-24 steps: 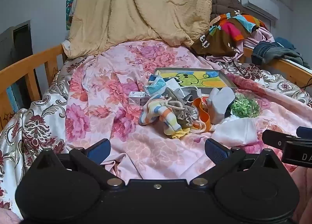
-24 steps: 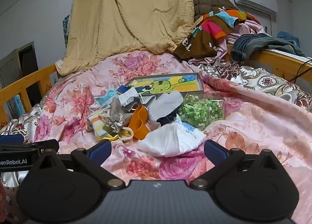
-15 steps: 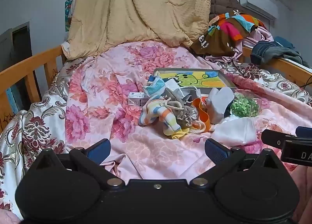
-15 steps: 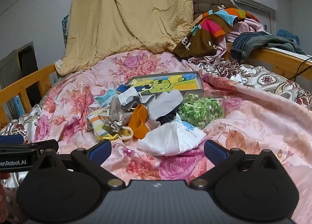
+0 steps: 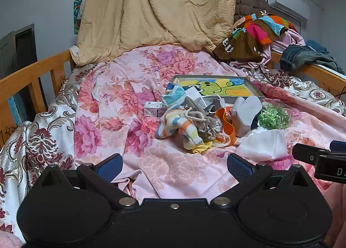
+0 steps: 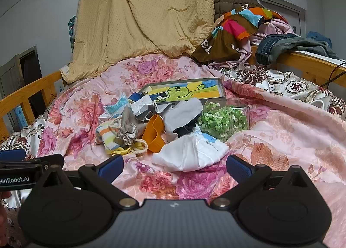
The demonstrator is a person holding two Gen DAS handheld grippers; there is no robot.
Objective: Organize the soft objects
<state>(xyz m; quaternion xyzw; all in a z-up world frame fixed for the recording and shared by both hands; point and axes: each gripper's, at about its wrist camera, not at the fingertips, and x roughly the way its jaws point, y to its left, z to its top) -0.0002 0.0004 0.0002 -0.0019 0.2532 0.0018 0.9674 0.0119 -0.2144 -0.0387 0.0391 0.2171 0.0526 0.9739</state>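
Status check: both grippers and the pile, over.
Left gripper open, empty. Right gripper open, empty. Heap of small soft cloth items untouched on pink floral bedspread. Nothing blocking.

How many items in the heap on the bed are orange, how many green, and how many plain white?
Orange: 1, the orange piece
Green: 1, the clear pack of green bits
White: 2, the white cloth bundle and the white sock
Total: 4
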